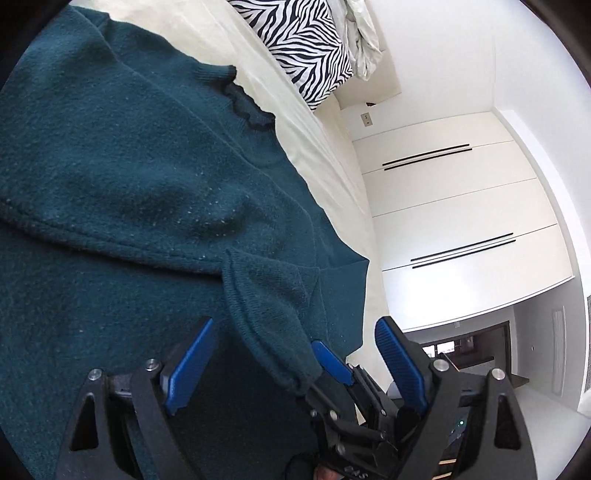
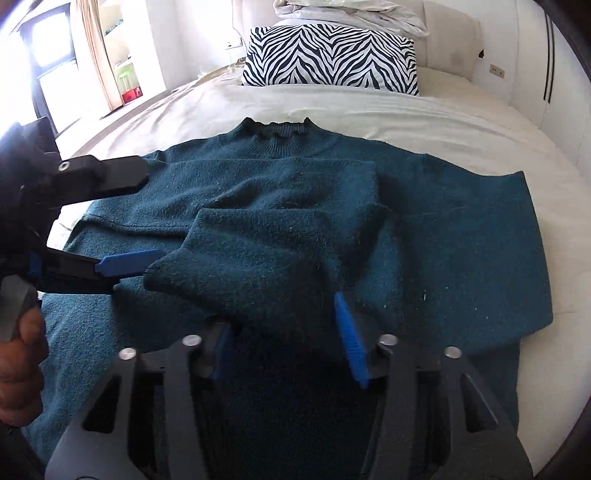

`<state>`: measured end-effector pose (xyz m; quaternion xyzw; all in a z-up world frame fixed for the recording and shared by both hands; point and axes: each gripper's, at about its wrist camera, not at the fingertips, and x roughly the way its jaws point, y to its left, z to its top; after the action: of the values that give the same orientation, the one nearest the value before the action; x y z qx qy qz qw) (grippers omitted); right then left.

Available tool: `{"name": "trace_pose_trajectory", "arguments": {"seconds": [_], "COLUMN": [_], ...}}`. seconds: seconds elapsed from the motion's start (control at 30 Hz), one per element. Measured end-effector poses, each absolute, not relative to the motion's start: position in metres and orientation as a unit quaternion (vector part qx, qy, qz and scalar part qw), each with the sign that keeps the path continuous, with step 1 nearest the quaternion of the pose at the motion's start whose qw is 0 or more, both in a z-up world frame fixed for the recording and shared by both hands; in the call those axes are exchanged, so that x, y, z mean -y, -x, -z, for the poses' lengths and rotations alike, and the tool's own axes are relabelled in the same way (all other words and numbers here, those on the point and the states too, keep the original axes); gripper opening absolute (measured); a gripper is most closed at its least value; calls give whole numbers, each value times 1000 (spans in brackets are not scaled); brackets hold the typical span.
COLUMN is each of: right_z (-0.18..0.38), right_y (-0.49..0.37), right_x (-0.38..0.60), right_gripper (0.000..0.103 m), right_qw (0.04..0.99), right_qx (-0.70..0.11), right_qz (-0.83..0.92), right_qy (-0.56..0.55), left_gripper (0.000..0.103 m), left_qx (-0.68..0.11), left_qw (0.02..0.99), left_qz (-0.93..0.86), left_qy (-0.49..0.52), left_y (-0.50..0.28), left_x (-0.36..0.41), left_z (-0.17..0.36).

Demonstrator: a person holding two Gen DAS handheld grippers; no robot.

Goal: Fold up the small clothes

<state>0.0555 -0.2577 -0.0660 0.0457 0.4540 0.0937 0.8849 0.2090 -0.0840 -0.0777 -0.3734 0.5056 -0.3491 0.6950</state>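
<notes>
A dark teal knit sweater (image 2: 424,229) lies flat on the white bed (image 2: 369,110), neck toward the pillow. One sleeve (image 2: 266,254) is folded across the chest. My right gripper (image 2: 284,354) is open, its jaws wide on either side of the sleeve end, which drapes between them. My left gripper (image 1: 295,354) is open over the sweater (image 1: 110,184), with the sleeve cuff (image 1: 266,306) between its fingers. The left gripper also shows in the right wrist view (image 2: 136,218) at the left, jaws apart near the cuff tip. The right gripper's blue fingertip (image 1: 330,360) shows in the left wrist view.
A zebra-striped pillow (image 2: 332,59) and a crumpled white duvet (image 2: 351,11) lie at the head of the bed. White wardrobe doors (image 1: 461,206) stand beside the bed. A curtained window (image 2: 99,48) is at the far left.
</notes>
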Motion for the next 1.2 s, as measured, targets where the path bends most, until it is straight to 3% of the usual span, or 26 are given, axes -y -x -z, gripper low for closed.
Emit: {"name": "trace_pose_trajectory", "arguments": {"seconds": [0.1,0.13,0.17,0.2,0.23,0.43,0.67,0.97,1.2], "right_z": [63,64,66,69,72,94,100,107,110], "right_y": [-48,-45,-43,-40,-37,-29,-31,-33,-78], "right_x": [277,288,300,313,325,378,390,421,424], "right_gripper": [78,78,78,78,78,78,78,78,78], "right_qw": [882,876,869,860,851,807,792,762,742], "right_qx": [-448,-450,-449,-446,-444,-413,-405,-373,-375], "right_qz": [-99,-100,-102,-103,-102,-95,-79,-51,-41], "right_qy": [-105,-141,-183,-224,-261,-412,-450,-527,-555], "left_gripper": [82,65,53,28,8,8,9,9,9], "left_qx": [-531,-539,-548,-556,-559,-498,-391,-461,-475], "left_qw": [698,697,692,686,689,751,820,808,798], "left_qz": [345,341,340,342,340,359,378,257,250], "left_qy": [335,328,325,322,312,243,180,262,274], "left_y": [-214,-216,-218,-220,-221,-219,-226,-292,-287], "left_x": [110,116,121,125,128,131,107,12,11], "left_z": [80,83,86,88,86,23,-60,42,86]}}
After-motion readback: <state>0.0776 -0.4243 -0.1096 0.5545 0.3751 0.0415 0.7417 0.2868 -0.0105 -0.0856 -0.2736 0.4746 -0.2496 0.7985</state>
